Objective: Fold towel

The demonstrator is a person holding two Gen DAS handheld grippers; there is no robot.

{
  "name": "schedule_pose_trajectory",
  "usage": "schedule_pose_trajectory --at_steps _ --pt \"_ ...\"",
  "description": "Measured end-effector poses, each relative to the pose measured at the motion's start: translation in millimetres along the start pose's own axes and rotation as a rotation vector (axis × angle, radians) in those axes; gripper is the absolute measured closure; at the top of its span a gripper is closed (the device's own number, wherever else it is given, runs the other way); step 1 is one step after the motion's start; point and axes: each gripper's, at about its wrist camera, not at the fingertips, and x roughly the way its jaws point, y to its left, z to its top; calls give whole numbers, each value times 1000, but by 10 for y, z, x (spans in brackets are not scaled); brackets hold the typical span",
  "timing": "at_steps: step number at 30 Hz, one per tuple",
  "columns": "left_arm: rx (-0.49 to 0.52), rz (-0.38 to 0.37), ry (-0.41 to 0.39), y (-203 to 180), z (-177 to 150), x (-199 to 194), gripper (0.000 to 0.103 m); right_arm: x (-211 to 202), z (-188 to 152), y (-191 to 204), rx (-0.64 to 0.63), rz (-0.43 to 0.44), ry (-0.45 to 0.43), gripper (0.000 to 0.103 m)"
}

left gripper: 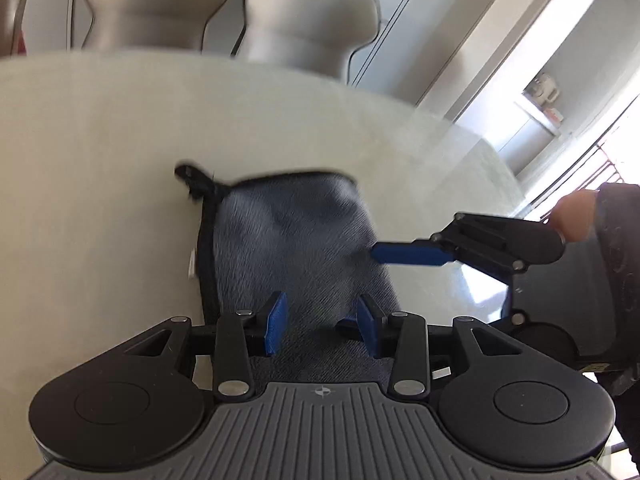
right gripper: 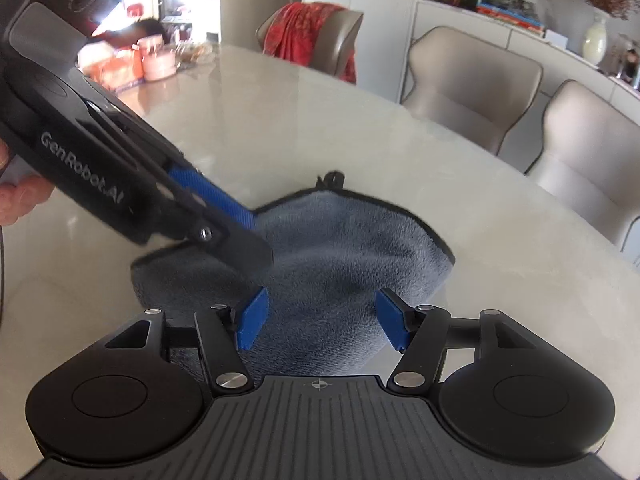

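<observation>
The towel (left gripper: 296, 240) lies crumpled on the table (left gripper: 100, 140), directly ahead of and partly beneath both grippers; treat this as the relation your next move turns on. In the left wrist view the cloth runs from under the left gripper (left gripper: 322, 330) away toward the far side, its black hem down the left edge and a small loop (left gripper: 192, 180) at the far left corner; that near-to-far line reads as its long axis, though the bunching makes this uncertain.

Your left gripper is spread, its blue pads either side of the near cloth with nothing pinched; whether the pads touch the pile cannot be told. Your right gripper (right gripper: 324, 318) is likewise spread over the near part of the towel (right gripper: 340, 248); in the left view it enters from the right, with one blue finger (left gripper: 408, 254) at the towel's right edge.

Both grippers sit near the towel; the left appears closer to the hemmed edge, the right to the opposite edge. Judged from this, the fold is not yet formed; expect to take a near corner on each side.
</observation>
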Motion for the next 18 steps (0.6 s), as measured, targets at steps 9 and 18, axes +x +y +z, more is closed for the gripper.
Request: schedule_pose_trajectory --at_steps 9,18 --pt "80 25 -61 -58 77 -126 61 -7 25 -72 -43 2 -29 40" --pt "80 77 -37 44 224 188 56 197 146 -242 -23 -21 9 39"
